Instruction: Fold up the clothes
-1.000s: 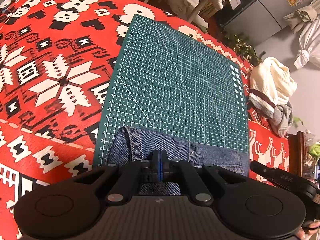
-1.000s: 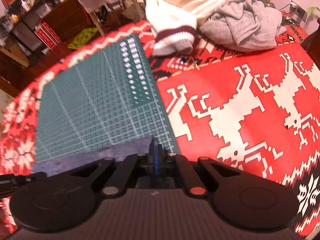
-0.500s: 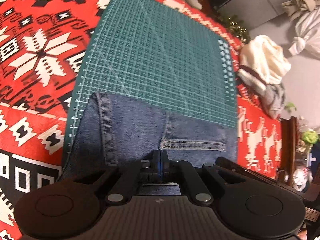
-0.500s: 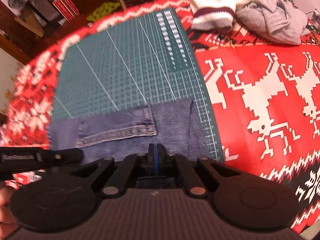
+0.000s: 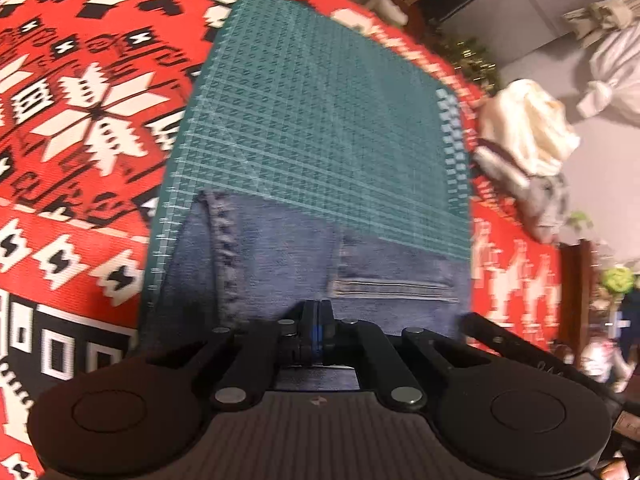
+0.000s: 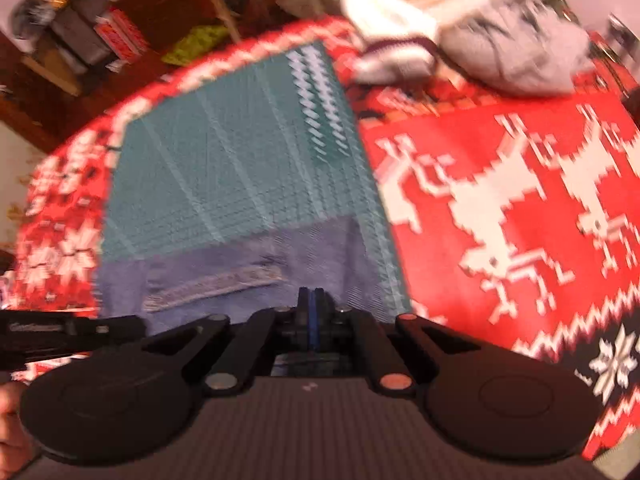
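**Jeans drawn up over the cutting mat, a gripper on each side**

The left gripper is clenched, its fingers pressed together on the near edge of the blue jeans, the denim running under and past the tips. The right gripper is likewise clamped tight on the same garment, nearer the mat's right edge. In each wrist view the other tool pokes in from the side as a black bar; the one in the right view carries pale lettering, too smeared to read.

The jeans lie flat across the near end of the green cutting mat, a stitched pocket edge and a long seam showing. The mat's white grid and ruler ticks are visible, but no numbers can be made out through the blur. Under the mat spreads a red tablecloth with white snowflakes and reindeer. Beyond the mat's far right corner sits a heap of laundry: a cream sweater with a dark stripe and a grey garment touching it. Nothing lies on the bare mat ahead of the denim.

Compared with a second ago, far more denim covers the mat: then only a narrow strip showed at its near edge. Both views are now blurred.
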`<state>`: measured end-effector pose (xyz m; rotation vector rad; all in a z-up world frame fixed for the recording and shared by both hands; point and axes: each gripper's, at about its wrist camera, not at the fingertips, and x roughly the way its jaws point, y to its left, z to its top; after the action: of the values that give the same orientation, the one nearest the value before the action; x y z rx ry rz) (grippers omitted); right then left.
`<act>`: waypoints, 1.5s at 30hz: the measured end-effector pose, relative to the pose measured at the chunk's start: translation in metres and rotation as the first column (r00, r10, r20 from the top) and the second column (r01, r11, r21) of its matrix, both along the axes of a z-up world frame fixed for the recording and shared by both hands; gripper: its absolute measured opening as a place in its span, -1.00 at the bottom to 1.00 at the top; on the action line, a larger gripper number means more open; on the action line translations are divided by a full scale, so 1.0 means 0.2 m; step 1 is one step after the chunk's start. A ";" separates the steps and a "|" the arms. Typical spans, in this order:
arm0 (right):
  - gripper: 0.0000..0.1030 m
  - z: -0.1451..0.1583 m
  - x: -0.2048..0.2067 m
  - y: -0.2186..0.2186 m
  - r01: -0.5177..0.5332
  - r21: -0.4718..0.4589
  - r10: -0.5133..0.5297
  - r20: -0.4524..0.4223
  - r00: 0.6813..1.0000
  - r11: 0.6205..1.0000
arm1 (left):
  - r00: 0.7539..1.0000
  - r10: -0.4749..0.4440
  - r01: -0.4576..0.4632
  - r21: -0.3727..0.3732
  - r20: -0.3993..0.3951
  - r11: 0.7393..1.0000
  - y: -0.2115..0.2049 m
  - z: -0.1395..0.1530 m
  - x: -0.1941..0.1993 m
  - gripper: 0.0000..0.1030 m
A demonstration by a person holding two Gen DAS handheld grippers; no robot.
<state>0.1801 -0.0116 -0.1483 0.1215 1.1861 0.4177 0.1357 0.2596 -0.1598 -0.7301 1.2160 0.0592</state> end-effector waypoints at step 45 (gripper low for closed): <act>-1.00 -0.03 -0.02 -0.08 0.057 -0.054 -0.060 -0.061 0.996 0.997 | 0.995 0.060 -0.067 -0.076 -0.080 0.995 0.10 -0.04 -0.04 -0.98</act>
<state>0.1768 -0.0286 -0.1542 0.1249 1.2511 0.3338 0.1287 0.2805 -0.1683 -0.8419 1.2748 0.0935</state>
